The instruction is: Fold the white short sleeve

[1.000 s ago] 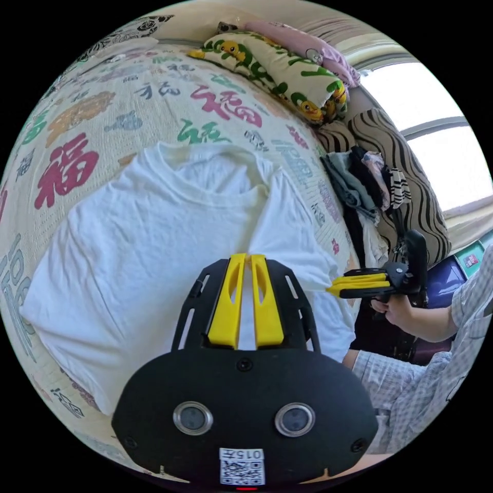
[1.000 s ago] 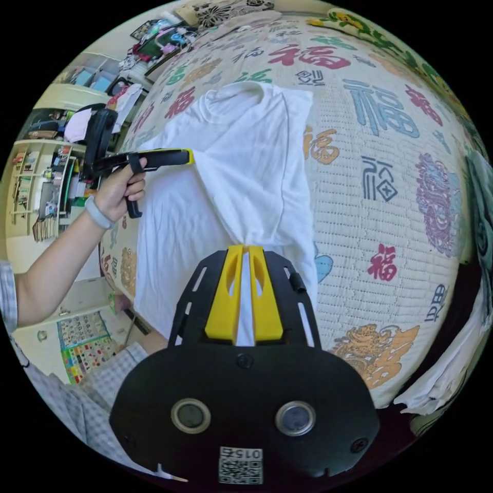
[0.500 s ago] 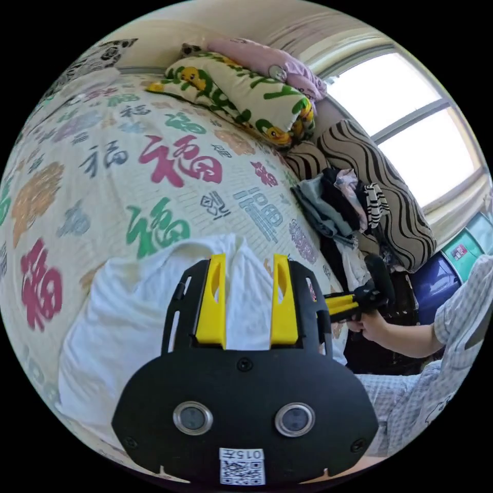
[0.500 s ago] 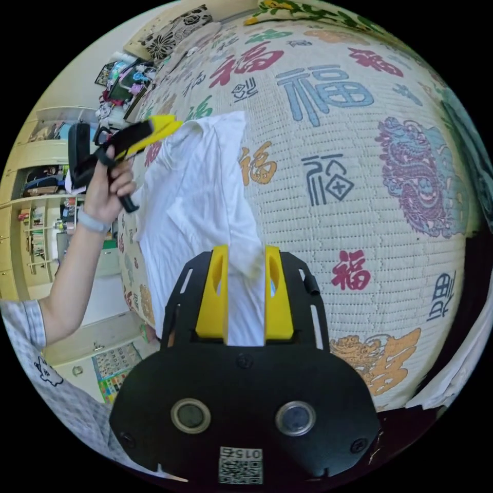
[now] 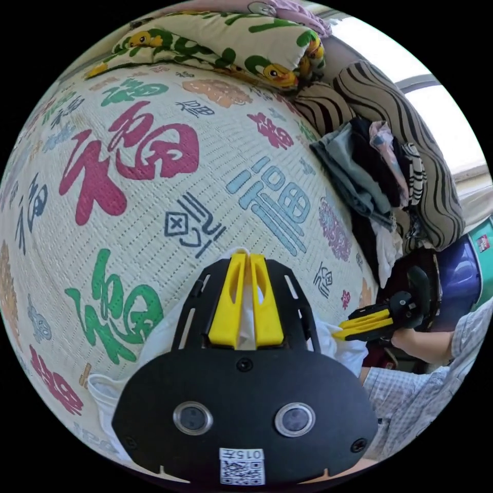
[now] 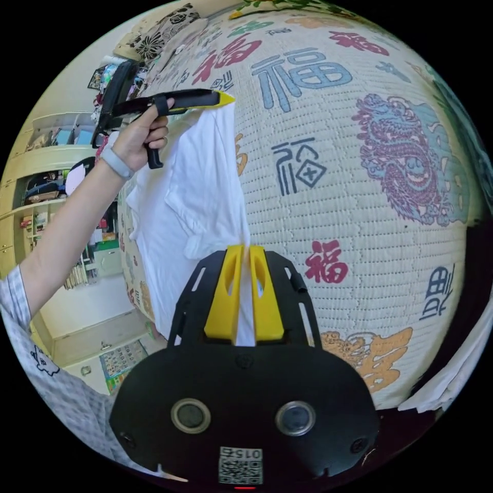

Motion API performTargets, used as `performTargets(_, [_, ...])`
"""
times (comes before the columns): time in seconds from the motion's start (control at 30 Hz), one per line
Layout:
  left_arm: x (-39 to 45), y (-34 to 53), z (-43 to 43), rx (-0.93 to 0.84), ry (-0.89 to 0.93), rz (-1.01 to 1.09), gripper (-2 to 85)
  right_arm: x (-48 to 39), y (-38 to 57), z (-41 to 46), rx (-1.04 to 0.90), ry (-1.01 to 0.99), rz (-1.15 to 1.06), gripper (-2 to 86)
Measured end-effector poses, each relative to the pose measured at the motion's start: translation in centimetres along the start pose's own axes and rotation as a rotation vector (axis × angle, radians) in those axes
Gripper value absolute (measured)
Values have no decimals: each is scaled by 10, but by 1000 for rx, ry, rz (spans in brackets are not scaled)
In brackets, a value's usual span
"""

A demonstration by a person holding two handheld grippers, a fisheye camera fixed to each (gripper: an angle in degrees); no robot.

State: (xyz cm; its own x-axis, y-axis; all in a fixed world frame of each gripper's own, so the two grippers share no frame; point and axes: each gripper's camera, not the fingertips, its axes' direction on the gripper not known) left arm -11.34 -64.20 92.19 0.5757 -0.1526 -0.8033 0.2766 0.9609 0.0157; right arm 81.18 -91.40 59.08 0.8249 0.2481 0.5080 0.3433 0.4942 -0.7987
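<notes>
The white short sleeve shirt [image 6: 190, 190] lies as a narrow folded strip on the bed's printed mat [image 6: 359, 154], along the edge nearest the person. In the right gripper view my right gripper [image 6: 245, 248] is shut on one end of the shirt's edge. At the far end, the left gripper [image 6: 227, 97], held in a hand, pinches the same edge. In the left gripper view my left gripper [image 5: 245, 255] is shut on white cloth, and the shirt [image 5: 154, 336] bunches under the mount. The right gripper [image 5: 337, 335] grips cloth at the lower right.
A duck-print pillow [image 5: 231, 36] and a striped cushion [image 5: 411, 154] line the bed's far side, with a pile of clothes [image 5: 370, 169] beside them. Shelves and clutter [image 6: 46, 215] stand beyond the person's arm [image 6: 67, 231]. The mat [image 5: 154, 154] stretches wide ahead of both grippers.
Both grippers held the shirt a second ago, stood open half a second ago, and are now shut on its edge again. The shirt looks narrower.
</notes>
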Motion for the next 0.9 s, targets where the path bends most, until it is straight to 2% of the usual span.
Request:
performTargets(0.1, [-4, 27, -30, 94, 55, -79, 63, -13, 3, -13, 65, 63, 8, 53])
performTargets(0.13, [-1, 43, -47, 134, 22, -90, 64, -21, 4, -21, 112, 70, -10, 48])
performTargets(0.23, [15, 91, -77, 184, 33, -94, 53, -56, 1, -27, 170, -8, -156, 25])
performTargets(0.33, [26, 132, -74, 81, 23, -95, 46, -88, -8, 0, 47, 4, -247, 5])
performTargets(0.47, [14, 170, -61, 1, -17, -177, 24, -108, 1, 43, -140, 161, -236, -4])
performTargets(0.57, [13, 188, -71, 88, -23, -181, 33, -118, 5, 41, -121, 150, -215, -3])
performTargets(0.67, [20, 219, -100, 246, 62, -256, 64, -134, 1, 24, -80, 166, -183, 2])
performTargets(0.77, [20, 282, -141, 432, 64, -436, 75, -166, -13, 1, -9, 86, -199, 21])
performTargets(0.9, [8, 399, -192, 566, -114, -791, 90, -236, -46, 3, -11, -60, -306, 58])
